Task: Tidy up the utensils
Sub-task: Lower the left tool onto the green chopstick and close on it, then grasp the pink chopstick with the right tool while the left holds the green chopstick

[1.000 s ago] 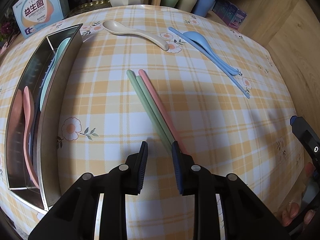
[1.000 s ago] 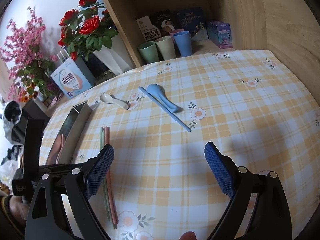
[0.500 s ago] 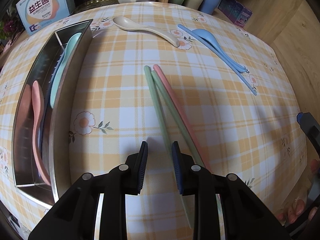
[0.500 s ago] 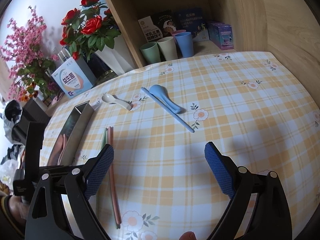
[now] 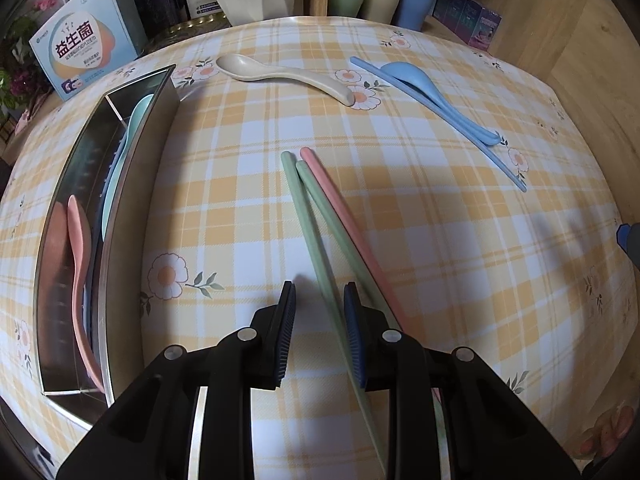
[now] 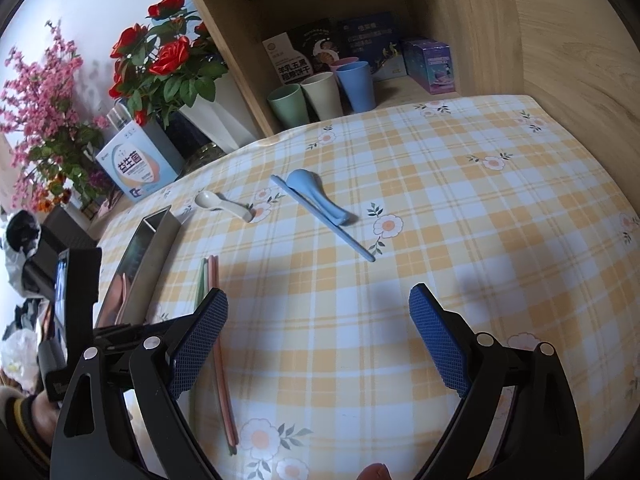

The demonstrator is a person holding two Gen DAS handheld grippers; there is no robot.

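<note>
Green chopsticks (image 5: 316, 236) now slide between your left gripper (image 5: 319, 336)'s narrow jaws, tips toward twelve o'clock; close next. Right gripper (image 6: 318, 344): jaws wide, empty.

yellow plaid floral tablecloth (image 6: 460, 240); wooden shelf (image 6: 460, 20) behind; white wall (image 6: 100, 0) left, probably daylit.

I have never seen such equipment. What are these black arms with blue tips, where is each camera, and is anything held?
They are two hand-held grippers; a person carries one in each hand, each with its own camera looking along its fingers. The left gripper hovers narrowly open above the pale green chopsticks, gripping nothing. The right gripper is wide open and empty. On the checked yellow tablecloth also lie a pink chopstick, a cream spoon and a blue spoon. The metal utensil tray already holds spoons.
</note>
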